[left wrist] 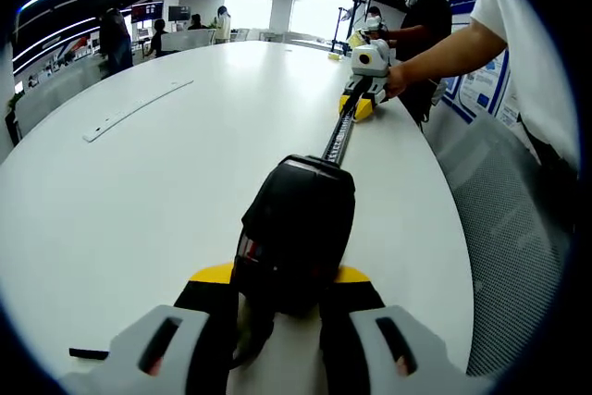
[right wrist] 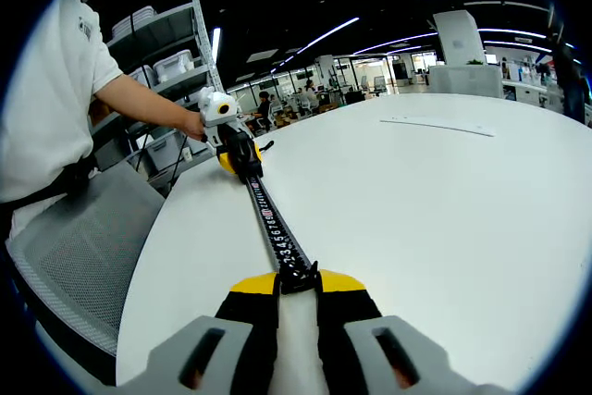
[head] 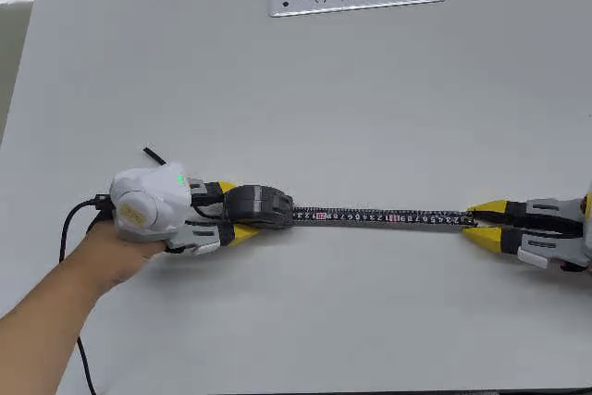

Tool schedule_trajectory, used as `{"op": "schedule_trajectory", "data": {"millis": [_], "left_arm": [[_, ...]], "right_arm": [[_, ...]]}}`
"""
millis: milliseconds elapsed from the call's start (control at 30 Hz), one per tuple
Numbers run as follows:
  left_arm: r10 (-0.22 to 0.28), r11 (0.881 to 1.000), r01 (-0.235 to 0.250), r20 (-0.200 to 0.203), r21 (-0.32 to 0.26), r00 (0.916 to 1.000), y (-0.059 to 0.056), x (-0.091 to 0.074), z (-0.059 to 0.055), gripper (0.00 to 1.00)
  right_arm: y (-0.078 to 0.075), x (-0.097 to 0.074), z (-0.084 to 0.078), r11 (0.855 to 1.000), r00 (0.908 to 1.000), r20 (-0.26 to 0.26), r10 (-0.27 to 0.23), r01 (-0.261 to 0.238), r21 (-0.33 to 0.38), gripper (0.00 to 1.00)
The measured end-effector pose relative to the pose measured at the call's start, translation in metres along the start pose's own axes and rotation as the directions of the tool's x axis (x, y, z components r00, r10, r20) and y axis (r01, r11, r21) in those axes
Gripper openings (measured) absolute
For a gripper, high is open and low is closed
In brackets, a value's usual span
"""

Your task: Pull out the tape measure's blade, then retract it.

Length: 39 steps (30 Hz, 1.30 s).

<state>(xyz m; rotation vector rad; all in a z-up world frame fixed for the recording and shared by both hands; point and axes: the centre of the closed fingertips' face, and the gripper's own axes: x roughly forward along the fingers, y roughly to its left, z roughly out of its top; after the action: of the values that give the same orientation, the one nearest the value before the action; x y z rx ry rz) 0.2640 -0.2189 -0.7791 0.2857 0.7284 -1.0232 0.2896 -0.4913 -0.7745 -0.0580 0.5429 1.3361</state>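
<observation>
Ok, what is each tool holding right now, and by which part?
Left tool grips the tape measure's case across its sides. Right tool pinches the pulled-out blade at its tip.

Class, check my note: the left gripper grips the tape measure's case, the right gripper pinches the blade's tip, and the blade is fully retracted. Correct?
No: the blade is pulled out, spanning from the case to the right gripper, as the head view shows.
</observation>
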Motion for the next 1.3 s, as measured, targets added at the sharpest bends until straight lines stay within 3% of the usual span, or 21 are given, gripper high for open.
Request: {"op": "schedule_trajectory", "data": {"millis": [167, 633, 1133, 1300], "left_arm": [[0.006, 1.0, -0.006, -0.002, -0.002, 1.0, 0.0, -0.001, 0.0, 0.31], [0.022, 0.999, -0.022, 0.004, -0.029, 0.9998, 0.0, -0.002, 0.001, 0.45], [0.065, 0.996, -0.062, 0.035, -0.064, 0.9973, 0.002, -0.008, 0.005, 0.5], [0.093, 0.993, -0.089, 0.045, -0.082, 0.9946, 0.003, -0.01, 0.003, 0.51]], "right_arm": [[0.002, 0.0, 0.001, 1.0, 1.0, -0.004, -0.003, 0.003, -0.001, 0.16], [0.006, 0.001, 0.003, 1.0, 0.9997, -0.006, -0.025, 0.025, 0.001, 0.27], [0.004, 0.0, 0.009, 0.997, 0.997, 0.016, -0.076, 0.076, 0.023, 0.35], [0.004, -0.001, 0.011, 0.993, 0.9928, 0.028, -0.117, 0.116, 0.031, 0.36]]}}
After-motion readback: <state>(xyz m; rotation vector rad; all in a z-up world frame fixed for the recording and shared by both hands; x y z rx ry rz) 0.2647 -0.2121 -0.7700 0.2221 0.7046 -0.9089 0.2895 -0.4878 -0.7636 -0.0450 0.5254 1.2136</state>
